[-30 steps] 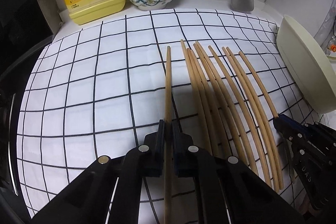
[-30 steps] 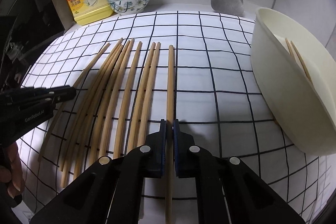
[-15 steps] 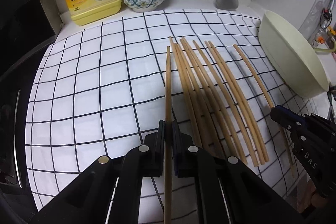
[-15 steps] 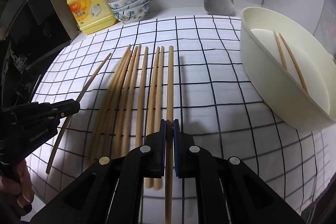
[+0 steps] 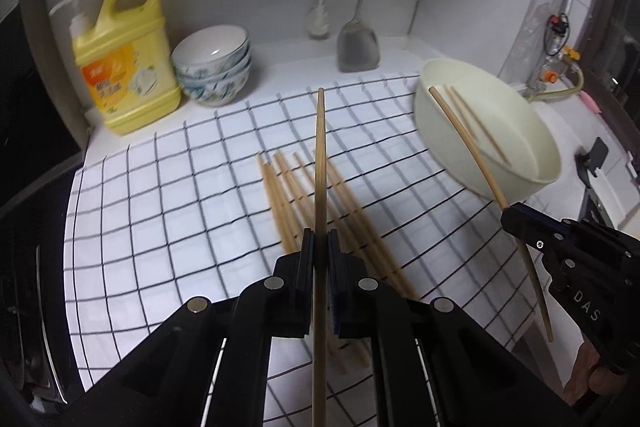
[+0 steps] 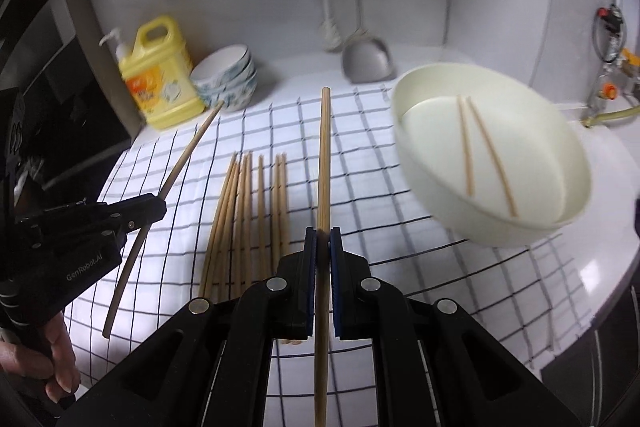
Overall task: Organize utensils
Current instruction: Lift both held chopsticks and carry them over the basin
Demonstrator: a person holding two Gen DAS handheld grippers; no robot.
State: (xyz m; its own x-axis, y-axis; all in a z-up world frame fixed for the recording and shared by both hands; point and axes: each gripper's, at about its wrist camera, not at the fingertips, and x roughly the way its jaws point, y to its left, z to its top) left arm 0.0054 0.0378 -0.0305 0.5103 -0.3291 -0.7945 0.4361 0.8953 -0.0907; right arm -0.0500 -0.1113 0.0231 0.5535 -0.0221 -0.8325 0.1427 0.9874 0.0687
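My left gripper [image 5: 320, 239] is shut on a wooden chopstick [image 5: 320, 163] that runs straight ahead, held in the air above the checked cloth [image 5: 168, 211]. My right gripper [image 6: 322, 237] is shut on another chopstick [image 6: 323, 163], also lifted. Each gripper shows in the other's view: the right one [image 5: 510, 217] at the right with its chopstick [image 5: 464, 135], the left one [image 6: 158, 209] at the left with its chopstick [image 6: 188, 155]. Several chopsticks [image 6: 252, 211] lie side by side on the cloth below. A cream bowl [image 6: 560, 223] at the right holds two chopsticks [image 6: 480, 151].
At the back stand a yellow detergent bottle [image 5: 124, 63] and stacked patterned bowls [image 5: 214, 67]. A metal spatula [image 5: 358, 47] and a brush [image 5: 320, 23] hang on the wall. A dark appliance [image 6: 52, 75] borders the left side. A tap and hose [image 5: 560, 67] stand at the far right.
Both grippers have risen off the cloth, each lifting its chopstick. The row of chopsticks and the bowl now lie farther below and look smaller.
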